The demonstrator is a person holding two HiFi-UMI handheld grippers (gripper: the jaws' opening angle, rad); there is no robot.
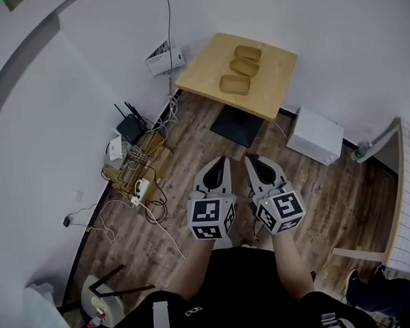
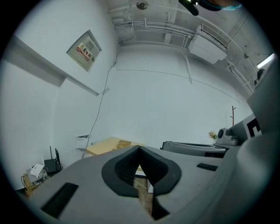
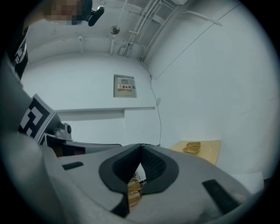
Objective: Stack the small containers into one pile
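Three small tan containers lie in a row on a light wooden table [image 1: 273, 88] far ahead: one at the back [image 1: 248, 53], one in the middle [image 1: 244, 66], one nearest [image 1: 234, 84]. They also show as small tan shapes in the left gripper view [image 2: 124, 143] and the right gripper view [image 3: 192, 148]. My left gripper [image 1: 221, 163] and right gripper [image 1: 251, 161] hang side by side over the wooden floor, well short of the table. Both are shut with nothing between the jaws [image 2: 140, 148] [image 3: 141, 146].
A white box [image 1: 314, 135] stands on the floor right of the table's dark base [image 1: 236, 126]. Routers, cables and a power strip [image 1: 133, 160] clutter the left wall. A paper holder [image 1: 164, 59] hangs on the wall left of the table.
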